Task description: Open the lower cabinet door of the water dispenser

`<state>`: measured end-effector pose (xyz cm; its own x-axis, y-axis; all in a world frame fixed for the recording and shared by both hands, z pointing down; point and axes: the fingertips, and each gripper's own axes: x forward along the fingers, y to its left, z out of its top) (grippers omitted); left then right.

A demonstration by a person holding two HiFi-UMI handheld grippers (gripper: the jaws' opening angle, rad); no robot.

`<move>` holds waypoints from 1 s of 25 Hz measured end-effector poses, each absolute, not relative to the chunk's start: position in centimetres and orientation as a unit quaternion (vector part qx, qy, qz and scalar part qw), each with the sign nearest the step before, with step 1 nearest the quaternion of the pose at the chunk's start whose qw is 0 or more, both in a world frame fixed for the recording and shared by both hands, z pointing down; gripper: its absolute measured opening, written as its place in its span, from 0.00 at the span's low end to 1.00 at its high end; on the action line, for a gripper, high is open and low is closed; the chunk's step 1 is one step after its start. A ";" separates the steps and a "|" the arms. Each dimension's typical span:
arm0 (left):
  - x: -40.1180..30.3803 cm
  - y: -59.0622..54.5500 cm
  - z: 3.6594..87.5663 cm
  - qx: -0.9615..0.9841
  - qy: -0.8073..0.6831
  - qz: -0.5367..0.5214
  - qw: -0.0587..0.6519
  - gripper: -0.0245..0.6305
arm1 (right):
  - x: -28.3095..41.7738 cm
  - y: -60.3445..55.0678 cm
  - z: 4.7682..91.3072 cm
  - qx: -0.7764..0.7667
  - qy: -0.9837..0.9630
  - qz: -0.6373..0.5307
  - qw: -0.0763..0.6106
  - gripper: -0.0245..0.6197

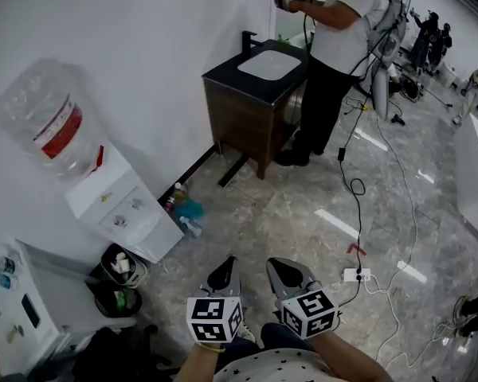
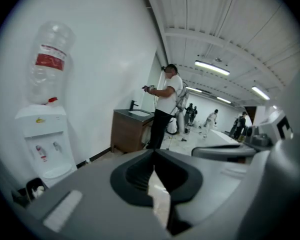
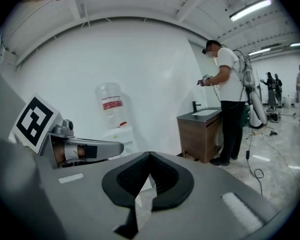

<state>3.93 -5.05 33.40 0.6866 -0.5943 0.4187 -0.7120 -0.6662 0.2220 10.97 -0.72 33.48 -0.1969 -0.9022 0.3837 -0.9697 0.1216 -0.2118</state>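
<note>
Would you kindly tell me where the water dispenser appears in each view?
Head view: water dispenser at the left, mid-height.
Left gripper view: water dispenser at the far left.
Right gripper view: water dispenser left of centre.
Shared landmark: brown sink cabinet, right of it in every view.

Nothing legible here: the clear upturned water bottle [image 1: 32, 102] wears a red-and-white label [image 1: 57, 127] too blurred to read, and the white water dispenser [image 1: 131, 213] shows a small yellow sticker [image 1: 105, 198], print unreadable.
</note>
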 end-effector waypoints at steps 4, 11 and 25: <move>-3.6 -9.0 35.1 0.864 -0.430 0.155 0.210 0.05 | 4.5 -5.6 35.1 0.577 -0.780 0.220 0.103 0.03; -14.3 -13.3 40.2 0.797 -0.518 0.153 0.270 0.05 | -5.1 -11.4 39.4 0.482 -0.825 0.246 0.164 0.03; -24.8 -25.2 62.1 0.699 -0.603 0.170 0.346 0.05 | -16.8 -29.8 62.0 0.387 -0.858 0.227 0.250 0.03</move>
